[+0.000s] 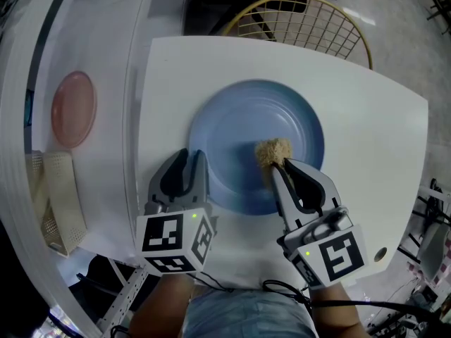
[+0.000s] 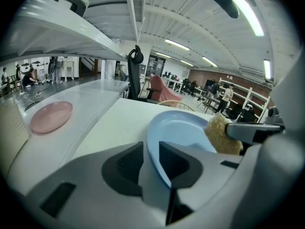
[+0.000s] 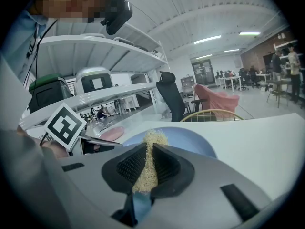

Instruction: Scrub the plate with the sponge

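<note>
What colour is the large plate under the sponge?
Pale blue. The plate shows best in the head view.

The table is bare across the right of the frame and along its top edge, so there is open passage there. The plate fills the centre. The left gripper is clamped on its lower-left rim, and the right gripper holds a sponge right of centre. The plate's upper half is clear. A wire chair stands just past the table's top edge. At far left, a pink plate and a perforated rack lie on the counter.
</note>
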